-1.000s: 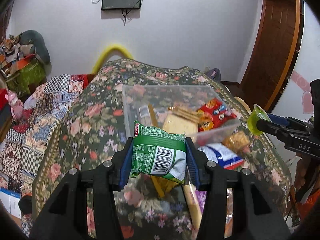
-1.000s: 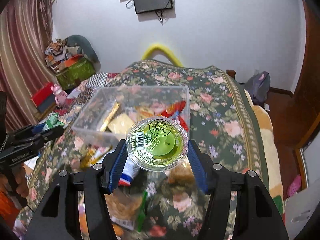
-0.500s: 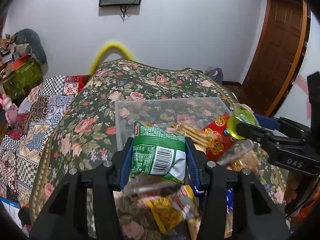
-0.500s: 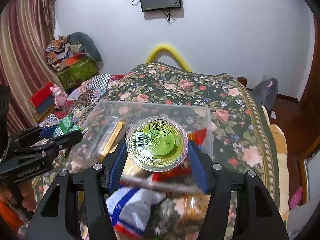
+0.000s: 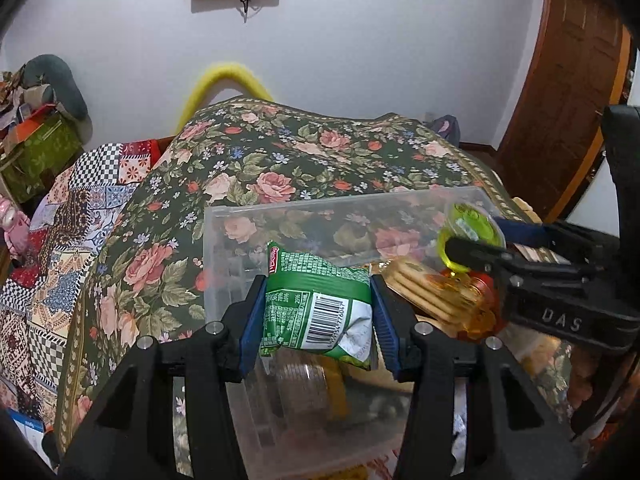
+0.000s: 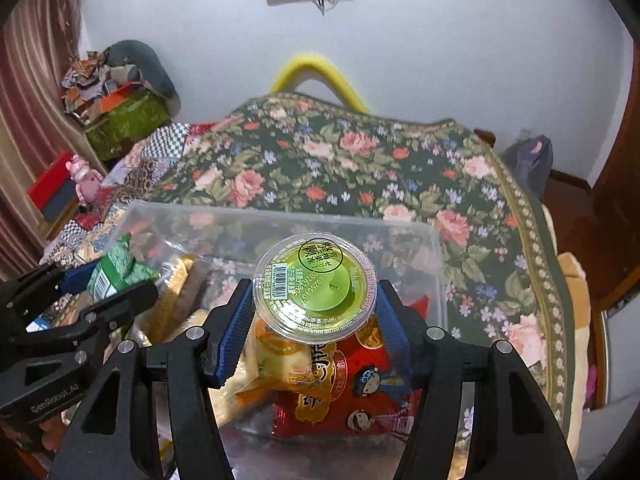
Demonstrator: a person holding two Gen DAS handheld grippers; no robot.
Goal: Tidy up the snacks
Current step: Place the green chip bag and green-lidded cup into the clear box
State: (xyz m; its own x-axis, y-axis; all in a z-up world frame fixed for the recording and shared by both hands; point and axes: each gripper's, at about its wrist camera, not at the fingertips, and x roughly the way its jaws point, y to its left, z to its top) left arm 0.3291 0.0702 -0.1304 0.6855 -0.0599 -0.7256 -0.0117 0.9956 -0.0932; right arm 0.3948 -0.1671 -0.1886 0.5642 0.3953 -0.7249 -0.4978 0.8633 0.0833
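Green snack packet (image 5: 318, 308) sits pinched between the left gripper (image 5: 318, 314) jaws, hanging over the clear plastic bin (image 5: 320, 208). Right gripper (image 6: 314, 304) jaws clamp a green jelly cup (image 6: 315, 292), lid up, above the bin's red snack bag (image 6: 352, 392).

Floral-covered bed (image 5: 304, 160) under clear bin (image 5: 360, 208)

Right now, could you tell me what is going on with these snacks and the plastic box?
A person is sorting snacks into a clear plastic bin on a floral-covered bed. The left gripper is shut on a green snack packet, and the right gripper is shut on a green jelly cup. Both are held over the bin, which already holds crackers and a red packet. Neither item has been released.
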